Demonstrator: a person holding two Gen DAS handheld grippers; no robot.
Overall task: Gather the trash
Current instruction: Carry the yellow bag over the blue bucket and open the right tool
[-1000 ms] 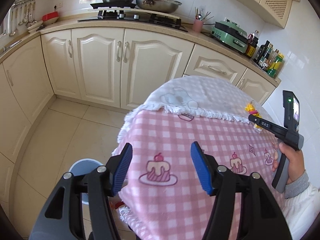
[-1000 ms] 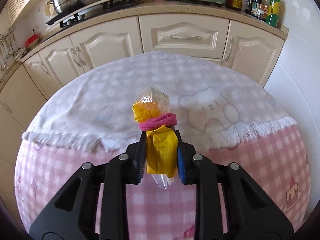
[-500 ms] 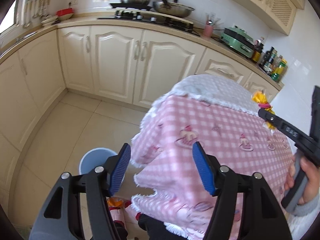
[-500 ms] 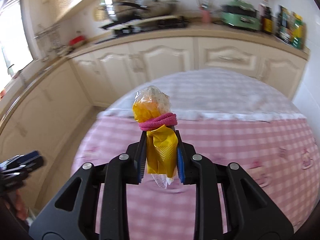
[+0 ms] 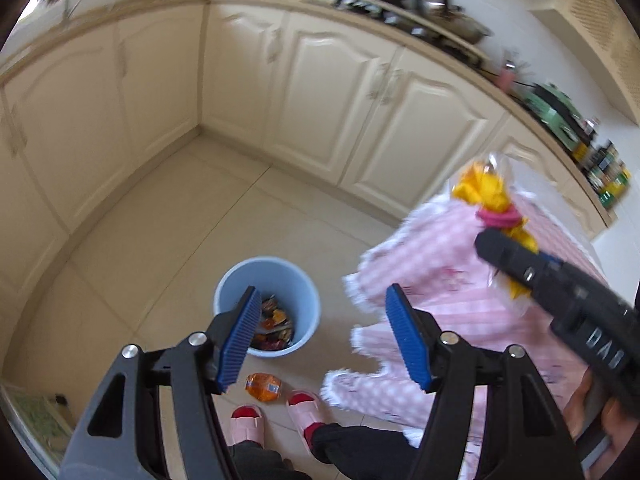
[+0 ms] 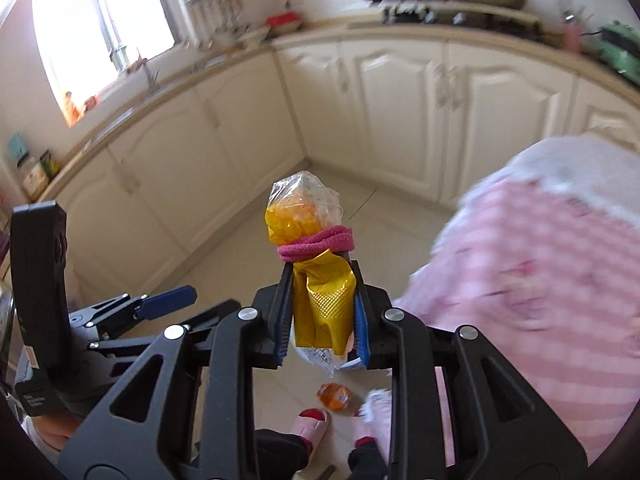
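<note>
My right gripper point(image 6: 322, 312) is shut on a yellow wrapper bundle point(image 6: 320, 300) in clear plastic, tied with a pink band. The bundle also shows in the left wrist view point(image 5: 490, 196), held beside the table edge above the floor. My left gripper point(image 5: 320, 336) is open and empty, above a light blue trash bin point(image 5: 240, 280) on the floor that holds several wrappers. An orange wrapper point(image 5: 263, 386) lies on the floor just in front of the bin, near my slippers; it also shows in the right wrist view point(image 6: 334, 396).
A table with a pink checked cloth point(image 5: 460, 280) stands to the right. Cream kitchen cabinets point(image 5: 320, 92) run along the back and left, with a stove and pots on the counter. My feet in pink slippers point(image 5: 276, 416) stand on the tiled floor.
Both grippers swung left and down, away from the table, toward the floor. The bin with its contents and the orange wrapper have come into view. The right gripper still holds the bundle.
</note>
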